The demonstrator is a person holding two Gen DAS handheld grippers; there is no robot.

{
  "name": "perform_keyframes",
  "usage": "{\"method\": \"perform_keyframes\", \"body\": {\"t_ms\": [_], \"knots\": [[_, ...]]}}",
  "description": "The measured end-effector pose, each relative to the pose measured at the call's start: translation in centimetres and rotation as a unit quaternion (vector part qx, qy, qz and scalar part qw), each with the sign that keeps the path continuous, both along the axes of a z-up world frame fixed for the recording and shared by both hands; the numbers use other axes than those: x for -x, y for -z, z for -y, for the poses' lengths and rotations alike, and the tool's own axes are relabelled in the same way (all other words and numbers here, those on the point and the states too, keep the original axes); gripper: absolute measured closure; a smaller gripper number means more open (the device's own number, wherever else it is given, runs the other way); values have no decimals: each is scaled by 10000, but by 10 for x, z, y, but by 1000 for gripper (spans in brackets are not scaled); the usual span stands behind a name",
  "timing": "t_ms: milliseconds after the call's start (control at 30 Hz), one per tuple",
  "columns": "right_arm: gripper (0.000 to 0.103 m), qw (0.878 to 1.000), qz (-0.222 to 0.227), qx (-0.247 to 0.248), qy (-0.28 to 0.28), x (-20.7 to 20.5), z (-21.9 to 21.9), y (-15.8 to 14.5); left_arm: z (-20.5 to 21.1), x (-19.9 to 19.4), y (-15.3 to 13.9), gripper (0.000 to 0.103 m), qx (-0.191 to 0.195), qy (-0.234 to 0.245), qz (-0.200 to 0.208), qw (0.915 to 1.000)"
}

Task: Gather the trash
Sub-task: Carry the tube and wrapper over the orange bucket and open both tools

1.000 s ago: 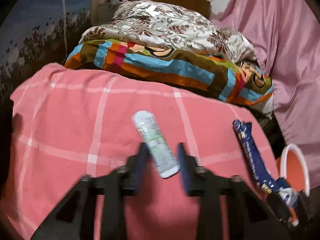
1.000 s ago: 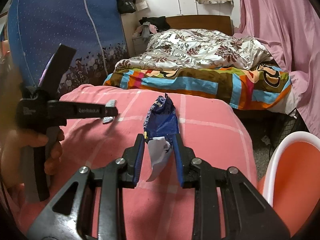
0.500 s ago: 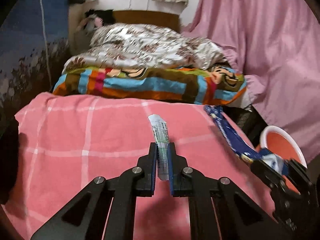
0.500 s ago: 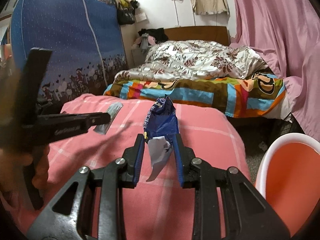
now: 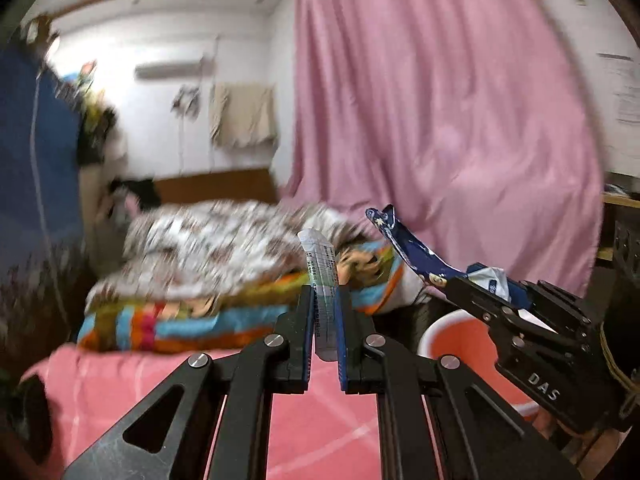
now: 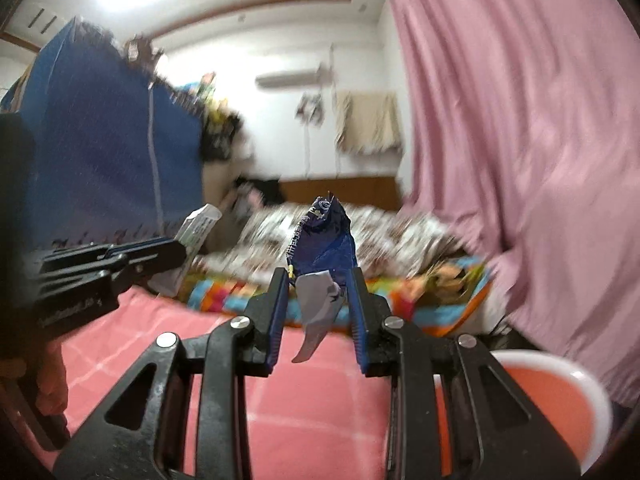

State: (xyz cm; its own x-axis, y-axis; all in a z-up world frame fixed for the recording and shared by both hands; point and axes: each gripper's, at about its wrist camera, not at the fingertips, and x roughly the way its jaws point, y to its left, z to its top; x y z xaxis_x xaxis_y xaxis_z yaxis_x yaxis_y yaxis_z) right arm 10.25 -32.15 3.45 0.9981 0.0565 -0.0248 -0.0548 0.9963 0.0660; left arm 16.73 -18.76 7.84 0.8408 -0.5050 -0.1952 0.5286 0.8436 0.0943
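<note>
The left gripper [image 5: 324, 312] has its jaws pressed onto a white and green sachet [image 5: 320, 276], which stands upright between the blue pads and pokes out above the fingertips, clear of the surface below. In the right wrist view the same gripper [image 6: 176, 256] enters from the left edge with the sachet [image 6: 198, 226] slanting up out of it.

The right gripper [image 6: 320, 300] pinches a dark blue snack wrapper [image 6: 324, 244]; the crumpled wrapper rises above the jaws and a torn silvery flap hangs down between them. From the left wrist view, the right gripper [image 5: 476, 292] sits just to the right, its wrapper [image 5: 408, 246] sticking out up and to the left.

Beneath both tools lies a pink checked blanket [image 5: 304, 420]. Just beside it, low on the right, is an orange bin with a white rim [image 6: 560, 396], partly hidden behind the right gripper in the left wrist view [image 5: 460, 344].

Farther back, blurred, a striped multicoloured blanket [image 5: 192, 320] lies across a bed, with a brown and white floral quilt [image 5: 208, 244] on top. A pink curtain [image 5: 440, 120] fills the right side, a blue fabric wardrobe [image 6: 108, 152] stands at the left, and an air conditioner [image 6: 288, 76] is mounted on the far white wall
</note>
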Motion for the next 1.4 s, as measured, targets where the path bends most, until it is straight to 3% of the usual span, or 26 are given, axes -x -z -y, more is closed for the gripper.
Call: {"method": "perform_keyframes", "body": {"t_ms": [167,367,500,800,1167,1400], "knots": [[81,9981,178,-34,596,19,30,-4,39,17,-7,95,-137,540,311,9980],[80,9930,-267,-372,1093,18,75,4,80,17,0,95,-163,963,75,9952],[80,9877,-742,-539,1269,11,99,14,110,10,9,95,-231,1230,-237,9919],[80,9716,-1663,-895,1429,2,147,45,168,-8,34,95,-453,1814,-1302,9737],[78,9611,-2016,-1064,1562,4,168,65,193,-23,67,95,-783,1971,-2151,9533],[78,9591,-2075,-1146,1550,5,170,66,193,-33,76,95,-720,1862,-2519,9470]]}}
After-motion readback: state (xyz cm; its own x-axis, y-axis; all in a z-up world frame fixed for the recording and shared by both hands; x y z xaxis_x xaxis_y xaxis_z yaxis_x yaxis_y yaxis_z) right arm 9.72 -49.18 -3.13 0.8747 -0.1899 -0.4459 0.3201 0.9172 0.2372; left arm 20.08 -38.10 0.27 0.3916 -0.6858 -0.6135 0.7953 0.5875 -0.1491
